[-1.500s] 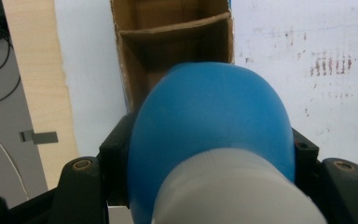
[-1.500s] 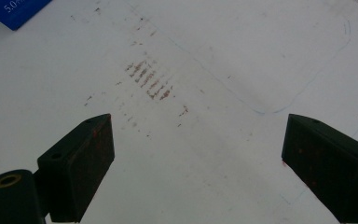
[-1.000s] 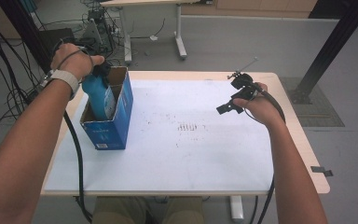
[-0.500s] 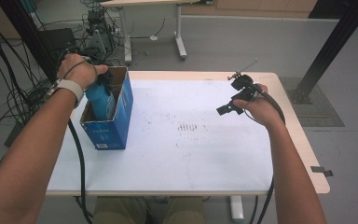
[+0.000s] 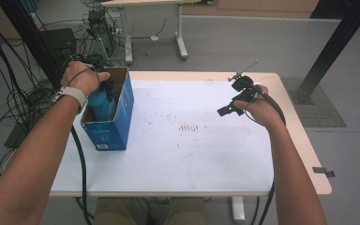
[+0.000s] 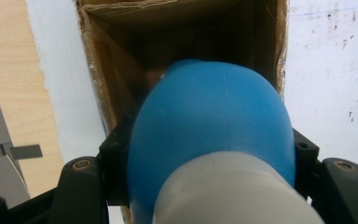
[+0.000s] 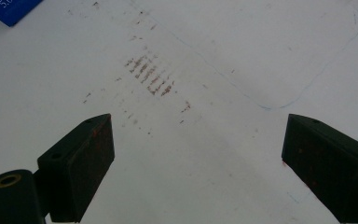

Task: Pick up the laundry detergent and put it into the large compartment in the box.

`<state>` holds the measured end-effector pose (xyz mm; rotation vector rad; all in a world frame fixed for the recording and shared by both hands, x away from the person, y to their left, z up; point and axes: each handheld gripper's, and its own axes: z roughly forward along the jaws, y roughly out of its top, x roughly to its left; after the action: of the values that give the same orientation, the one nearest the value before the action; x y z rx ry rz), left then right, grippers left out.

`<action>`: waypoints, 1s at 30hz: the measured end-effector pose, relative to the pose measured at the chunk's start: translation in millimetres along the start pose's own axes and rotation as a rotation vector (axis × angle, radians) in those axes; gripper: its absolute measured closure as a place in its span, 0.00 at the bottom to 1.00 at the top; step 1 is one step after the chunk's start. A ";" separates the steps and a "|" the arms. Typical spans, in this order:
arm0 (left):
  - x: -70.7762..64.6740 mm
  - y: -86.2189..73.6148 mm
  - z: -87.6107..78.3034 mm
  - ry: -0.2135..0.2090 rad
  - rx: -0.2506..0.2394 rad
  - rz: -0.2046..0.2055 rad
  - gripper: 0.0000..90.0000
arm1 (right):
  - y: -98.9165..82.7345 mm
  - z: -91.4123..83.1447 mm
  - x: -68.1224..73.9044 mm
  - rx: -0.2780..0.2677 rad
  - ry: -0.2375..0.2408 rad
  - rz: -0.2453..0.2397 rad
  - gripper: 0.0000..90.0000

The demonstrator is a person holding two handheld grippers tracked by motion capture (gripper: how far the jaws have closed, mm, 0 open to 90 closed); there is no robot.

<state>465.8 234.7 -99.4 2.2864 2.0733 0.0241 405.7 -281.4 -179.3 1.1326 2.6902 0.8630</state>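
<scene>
A blue bottle with a pale white end sits partly inside an open blue cardboard box at the table's left. My left gripper is shut on the bottle, a black jaw pressed on each side, with the box's brown inside just beyond it. In the high view the person's left hand covers that gripper above the box. My right gripper hovers open over the white tabletop at the right, with nothing between its jaws; it also shows in the high view.
Reddish-brown smudges mark the middle of the white table. Cables hang by the left edge. A second table's legs stand behind, and a black post rises at the back right.
The left hand has sunk, carrying the blue bottle deeper into the box. The right hand and its gripper have stayed where they were.
</scene>
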 end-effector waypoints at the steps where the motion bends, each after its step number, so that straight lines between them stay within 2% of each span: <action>1: -0.3 -0.1 1.3 -0.001 -0.001 -0.001 0.42 | -0.2 0.1 -0.1 0.000 0.000 0.001 0.10; 15: -3.9 2.7 18.8 0.003 0.014 0.026 0.42 | -4.3 -2.4 -1.2 -0.006 -0.002 0.011 0.10; 30: 0.2 4.9 36.5 0.002 0.035 0.027 0.42 | -6.5 0.2 -2.6 -0.005 0.001 0.017 0.10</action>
<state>472.5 233.3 -135.6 2.3351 2.0601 -0.0097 403.5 -286.8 -183.4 1.1558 2.6818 0.8721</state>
